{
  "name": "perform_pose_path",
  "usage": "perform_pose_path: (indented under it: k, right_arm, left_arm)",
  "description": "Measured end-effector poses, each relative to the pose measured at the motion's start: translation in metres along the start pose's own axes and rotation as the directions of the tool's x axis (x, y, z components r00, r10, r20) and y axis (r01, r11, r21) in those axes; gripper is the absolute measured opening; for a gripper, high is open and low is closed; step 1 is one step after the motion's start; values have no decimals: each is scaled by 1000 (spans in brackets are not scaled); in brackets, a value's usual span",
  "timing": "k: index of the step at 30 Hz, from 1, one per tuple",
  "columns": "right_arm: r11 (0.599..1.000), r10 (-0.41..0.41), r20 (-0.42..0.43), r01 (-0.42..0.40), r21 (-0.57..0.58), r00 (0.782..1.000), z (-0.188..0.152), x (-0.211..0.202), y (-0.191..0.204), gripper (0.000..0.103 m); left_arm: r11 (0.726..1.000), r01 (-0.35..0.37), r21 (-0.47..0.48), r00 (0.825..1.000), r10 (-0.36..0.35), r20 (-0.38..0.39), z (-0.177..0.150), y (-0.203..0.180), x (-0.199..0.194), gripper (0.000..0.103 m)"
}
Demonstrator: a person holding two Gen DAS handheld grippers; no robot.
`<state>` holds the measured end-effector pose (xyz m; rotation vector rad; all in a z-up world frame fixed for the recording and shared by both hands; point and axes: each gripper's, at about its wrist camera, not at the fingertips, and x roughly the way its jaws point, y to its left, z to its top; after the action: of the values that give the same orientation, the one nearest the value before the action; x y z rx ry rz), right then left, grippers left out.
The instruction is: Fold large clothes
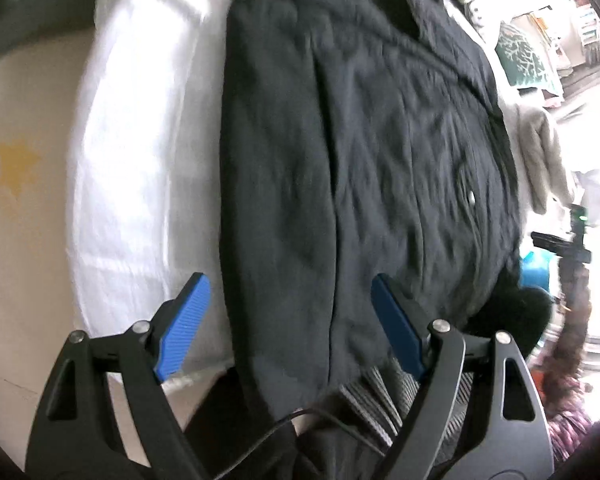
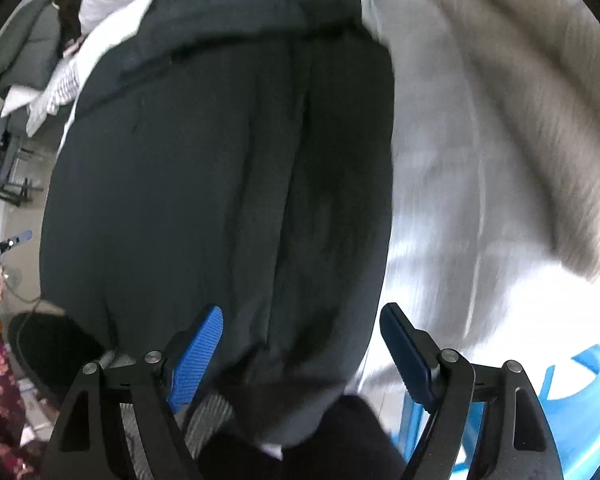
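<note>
A large black jacket (image 1: 360, 140) lies spread on a white sheet (image 1: 140, 140), with its sides folded in toward a centre seam. It also fills the right wrist view (image 2: 220, 180). My left gripper (image 1: 290, 284) is open and empty, above the jacket's near left edge. My right gripper (image 2: 302, 314) is open and empty, above the jacket's near right edge. The left gripper also shows at the far left of the right wrist view (image 2: 10, 244). The jacket's near hem is hidden behind the grippers.
A grey-beige blanket (image 2: 520, 100) lies to the right on the white sheet (image 2: 440, 200). A blue plastic stool (image 2: 580, 392) stands at the lower right. A beige floor with a yellow star (image 1: 16, 168) lies to the left. A black round object (image 2: 48, 348) sits by the person's patterned clothing.
</note>
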<state>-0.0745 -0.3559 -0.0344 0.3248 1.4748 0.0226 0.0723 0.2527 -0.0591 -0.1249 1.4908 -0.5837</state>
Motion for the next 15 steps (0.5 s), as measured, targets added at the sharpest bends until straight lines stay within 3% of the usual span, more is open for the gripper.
perform_pose_path:
  k: [5,10,12,14,15]
  right_arm:
    - [997,70,-113,-67,29,991,-15,33,-11,83]
    - [988,137,-179,-122,92,974,-20,64,-17,81]
    - [987,145,-224,-124,106,964,-23,73,-17,76]
    - [989,133,-233,-116,86,963,-20,74,-13,65]
    - [990,133,-233,-119,72,963,-21,73,-10,54]
  left_arm:
    - [995,103,-7,990,-103,-91,-18,6,26,83]
    - [994,107,-7,968,-106,-229,-28,1,59,76]
    - [996,90,7,960,-84,-266,-32,-6,67,73]
    - [997,79,27,959,-68,-277,-34,-15,68,61]
    - [997,74,33,960,-63,-274,-35,-19,68,50]
